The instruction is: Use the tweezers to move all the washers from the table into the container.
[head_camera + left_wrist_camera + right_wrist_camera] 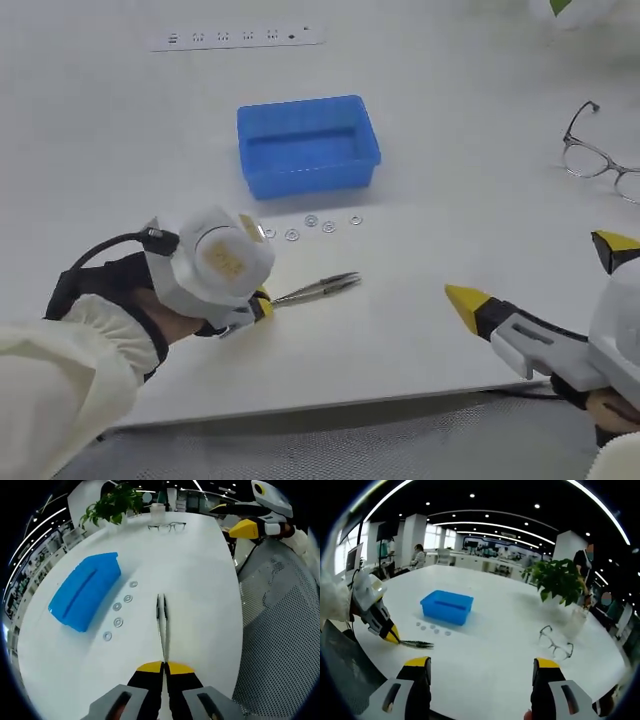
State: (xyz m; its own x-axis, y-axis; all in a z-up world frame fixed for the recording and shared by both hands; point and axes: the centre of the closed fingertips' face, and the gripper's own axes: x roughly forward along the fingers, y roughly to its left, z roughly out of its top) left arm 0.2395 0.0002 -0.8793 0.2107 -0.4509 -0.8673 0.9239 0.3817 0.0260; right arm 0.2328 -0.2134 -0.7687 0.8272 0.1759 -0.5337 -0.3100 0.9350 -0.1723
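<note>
Big white surface (420, 330) with a blue container (308, 145) toward the back. The left gripper (262, 303) has its fingers (150, 667) clamped shut on the back end of the tweezers (318, 288). The right gripper (482, 662) hangs at the near right edge, fingers spread wide, holding nothing. Glasses (597, 160) sit far right. The tweezers' tips are together, pointing right. Five washers (311, 221) lie in a loose row on the surface, between container and tweezers.
</note>
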